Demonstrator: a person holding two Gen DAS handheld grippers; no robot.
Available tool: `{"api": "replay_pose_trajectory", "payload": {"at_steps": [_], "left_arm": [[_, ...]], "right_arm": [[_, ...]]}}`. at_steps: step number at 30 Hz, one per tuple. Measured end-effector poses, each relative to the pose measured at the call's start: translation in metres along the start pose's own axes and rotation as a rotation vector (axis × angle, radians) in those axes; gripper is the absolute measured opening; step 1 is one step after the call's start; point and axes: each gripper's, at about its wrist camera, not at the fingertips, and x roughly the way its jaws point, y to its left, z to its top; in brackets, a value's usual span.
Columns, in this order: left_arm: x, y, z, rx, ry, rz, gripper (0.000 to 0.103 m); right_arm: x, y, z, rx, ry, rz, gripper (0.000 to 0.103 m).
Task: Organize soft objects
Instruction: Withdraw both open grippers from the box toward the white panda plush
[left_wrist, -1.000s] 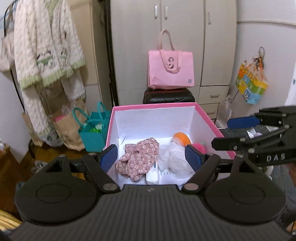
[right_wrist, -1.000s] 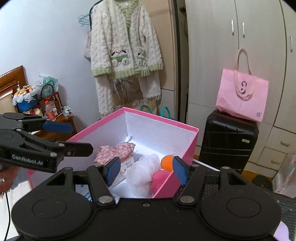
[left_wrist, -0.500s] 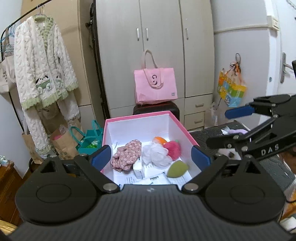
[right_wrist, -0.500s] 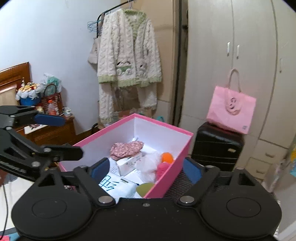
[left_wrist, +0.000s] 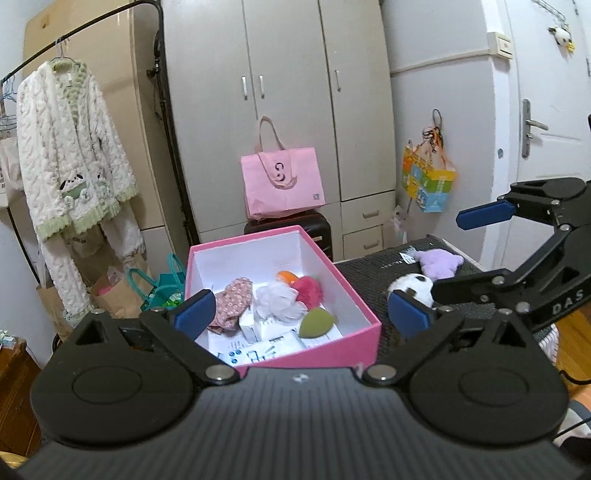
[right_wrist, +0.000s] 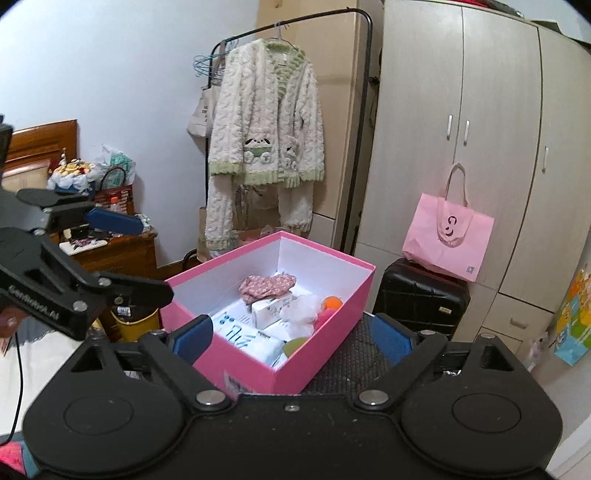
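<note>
A pink box (left_wrist: 364, 325) (right_wrist: 258, 369) with white inside stands on a dark mat. In it lie a floral cloth (left_wrist: 232, 304), a white puff (left_wrist: 277, 301), a pink puff (left_wrist: 308, 288), an orange ball (left_wrist: 286, 276), a green sponge (left_wrist: 317, 322) and white packets (left_wrist: 258, 328). A purple plush (left_wrist: 439, 262) and a black-and-white plush (left_wrist: 410, 286) lie on the mat to the right of the box. My left gripper (left_wrist: 301, 315) is open and empty above the box's near side. My right gripper (right_wrist: 293, 336) is open and empty, also held back from the box.
A pink tote (left_wrist: 282, 186) sits on a black suitcase (right_wrist: 421, 295) before grey wardrobes. A knit cardigan (left_wrist: 70, 155) hangs on a rack at left, bags (left_wrist: 162, 284) below it. A wooden nightstand (right_wrist: 110, 254) stands left; a door (left_wrist: 546, 147) is at right.
Both grippers have pulled back and risen away from the box, so more of the room and the two plush toys on the mat show. Both stay open and empty.
</note>
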Motion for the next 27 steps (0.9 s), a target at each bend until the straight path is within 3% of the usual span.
{"api": "replay_pose_trajectory", "payload": {"at_steps": [6,12,16,22,27], "left_arm": [[-0.007,-0.018,-0.01,0.01,0.037,-0.05,0.103],[0.003,-0.031,-0.016,-0.034,0.124,-0.097,0.103],[0.007,-0.047,-0.02,-0.005,0.105,-0.123,0.103],[0.023,-0.068,-0.021,-0.019,0.097,-0.244,0.101],[0.045,-0.093,-0.018,0.032,0.082,-0.283,0.1]], "right_arm": [[-0.024,-0.002,-0.018,0.009,0.014,0.03,0.097],[-0.031,-0.014,-0.045,0.035,0.039,-0.018,0.098],[-0.037,-0.019,-0.062,0.038,0.0,-0.069,0.098],[-0.043,-0.026,-0.084,0.042,-0.019,-0.058,0.098],[-0.037,-0.038,-0.105,0.038,-0.075,-0.071,0.098]]}}
